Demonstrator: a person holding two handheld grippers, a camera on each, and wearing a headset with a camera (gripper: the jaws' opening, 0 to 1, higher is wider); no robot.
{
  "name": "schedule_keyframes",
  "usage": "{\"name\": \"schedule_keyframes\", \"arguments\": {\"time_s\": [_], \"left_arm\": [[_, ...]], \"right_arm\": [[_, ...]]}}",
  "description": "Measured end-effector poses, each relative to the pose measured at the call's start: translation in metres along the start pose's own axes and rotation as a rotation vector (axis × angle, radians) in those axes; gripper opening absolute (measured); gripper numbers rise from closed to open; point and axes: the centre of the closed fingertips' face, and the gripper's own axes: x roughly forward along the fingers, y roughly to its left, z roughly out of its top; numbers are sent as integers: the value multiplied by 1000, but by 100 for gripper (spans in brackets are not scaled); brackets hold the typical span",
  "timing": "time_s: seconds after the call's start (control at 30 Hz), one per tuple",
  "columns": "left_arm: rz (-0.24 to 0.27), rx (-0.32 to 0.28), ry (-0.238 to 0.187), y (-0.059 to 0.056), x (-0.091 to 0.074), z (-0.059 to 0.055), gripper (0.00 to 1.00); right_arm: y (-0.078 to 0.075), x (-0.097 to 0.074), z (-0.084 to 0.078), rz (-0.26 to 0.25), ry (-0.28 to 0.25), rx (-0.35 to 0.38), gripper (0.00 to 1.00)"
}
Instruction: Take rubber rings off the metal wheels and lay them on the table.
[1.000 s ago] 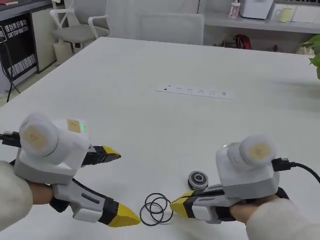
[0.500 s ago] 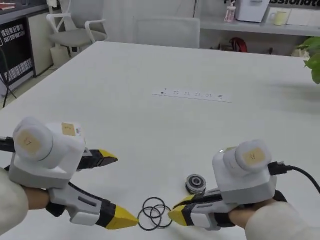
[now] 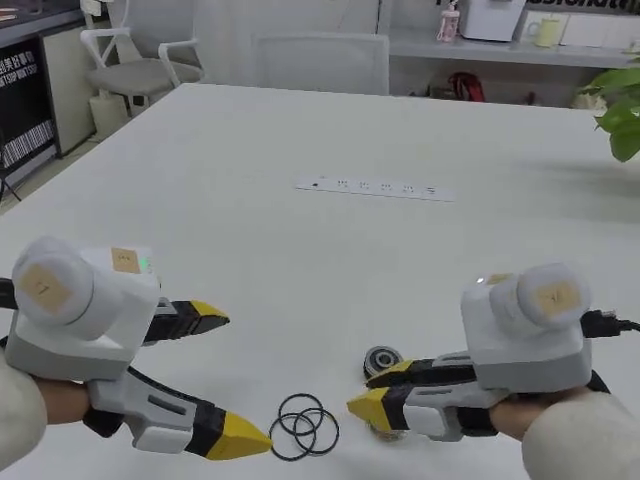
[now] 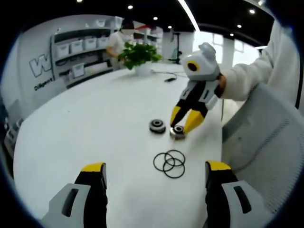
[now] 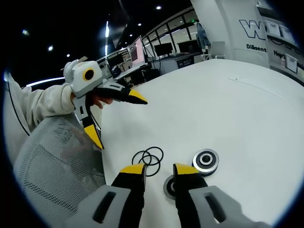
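Note:
Three black rubber rings (image 3: 305,425) lie overlapping on the white table (image 3: 300,250), also seen as rings (image 4: 169,163) and rings (image 5: 148,159). Two metal wheels lie flat beside them: one wheel (image 5: 207,160) rests free, the same wheel (image 3: 381,359) (image 4: 157,126). The other wheel (image 5: 169,187) (image 4: 177,132) sits at my right gripper's tips. My right gripper (image 5: 159,170) (image 3: 366,390) (image 4: 183,122) is narrowly open, its left finger apart from that wheel. My left gripper (image 4: 154,167) (image 3: 228,378) is wide open and holds nothing, just left of the rings.
A white power strip (image 3: 373,188) lies mid-table. A chair (image 3: 318,62) stands at the far edge and a plant (image 3: 618,115) at the right. A mesh chair back (image 5: 52,161) is near the front edge.
My right gripper has shifted slightly to the right and its jaws have parted a little over the nearer wheel. The left gripper and the rings stay put; the head camera has moved.

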Motion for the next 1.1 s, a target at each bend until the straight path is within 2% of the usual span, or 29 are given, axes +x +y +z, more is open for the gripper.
{"name": "schedule_keyframes", "arguments": {"time_s": [0.3,0.53,0.87,1.1], "left_arm": [[-7,2,-9,-4,1,4,87],[-5,-12,-18,-2,1,7,86],[6,-3,-46,5,6,23,85],[-11,31,-81,7,24,46,81]], "right_arm": [[-18,-20,5,-39,-61,11,27],[-27,-28,0,-61,-70,19,29],[-42,-40,-8,-99,-80,30,30],[-52,-47,-9,-125,-97,48,30]]}}
